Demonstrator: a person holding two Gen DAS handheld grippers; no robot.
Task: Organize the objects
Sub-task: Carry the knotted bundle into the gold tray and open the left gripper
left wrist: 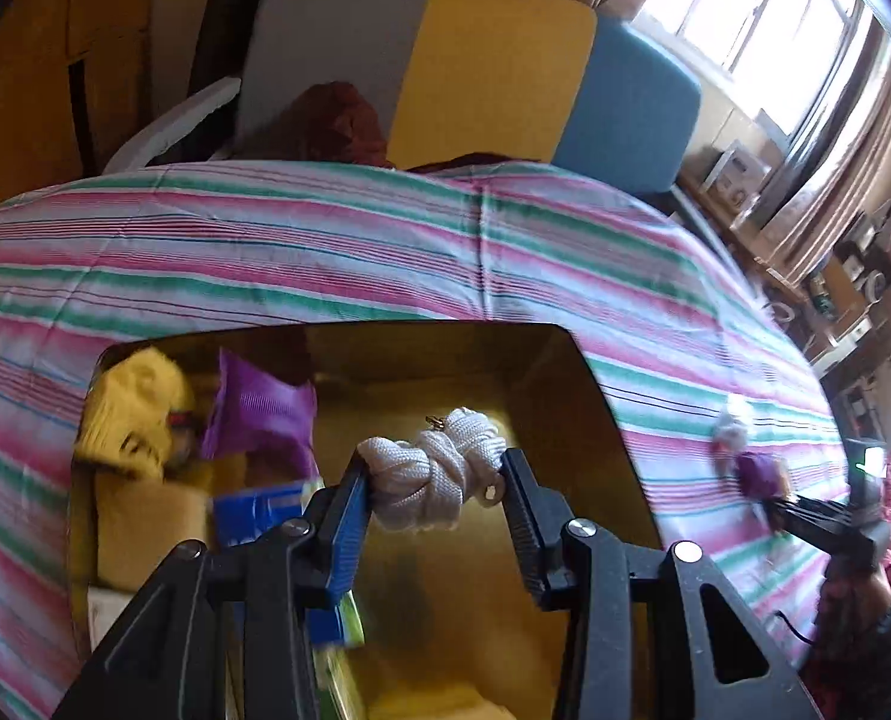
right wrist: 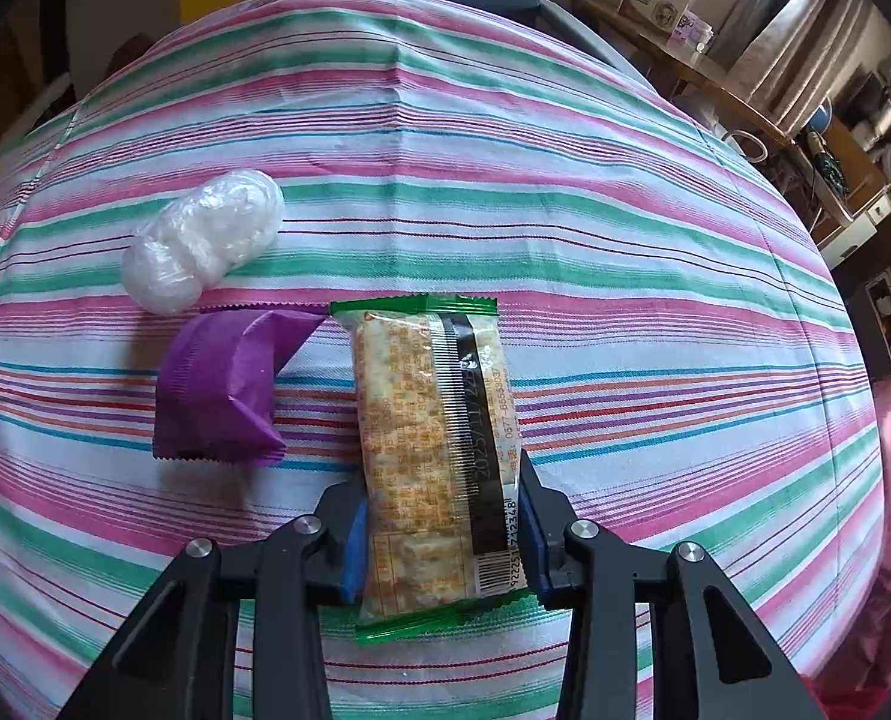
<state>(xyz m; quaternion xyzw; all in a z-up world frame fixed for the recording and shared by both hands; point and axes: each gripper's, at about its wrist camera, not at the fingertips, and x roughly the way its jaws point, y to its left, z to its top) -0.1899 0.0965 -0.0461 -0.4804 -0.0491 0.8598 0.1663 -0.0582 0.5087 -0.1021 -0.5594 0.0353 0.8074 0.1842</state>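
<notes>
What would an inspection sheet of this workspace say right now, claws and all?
Surface: striped cloth, pink, green and white, creased.
Job's things: cardboard box holding a yellow item and a purple packet; white rope bundle above the box; cracker packet; purple wrapper; clear plastic bundle.
Clutter: nothing seen on the cloth beyond these.
Claws: left claw shut on the white rope bundle; right claw shut on the cracker packet.
Cables: thin dark cable at the right edge.
Surroundings: grey, yellow and blue panel, window, crowded shelves.
</notes>
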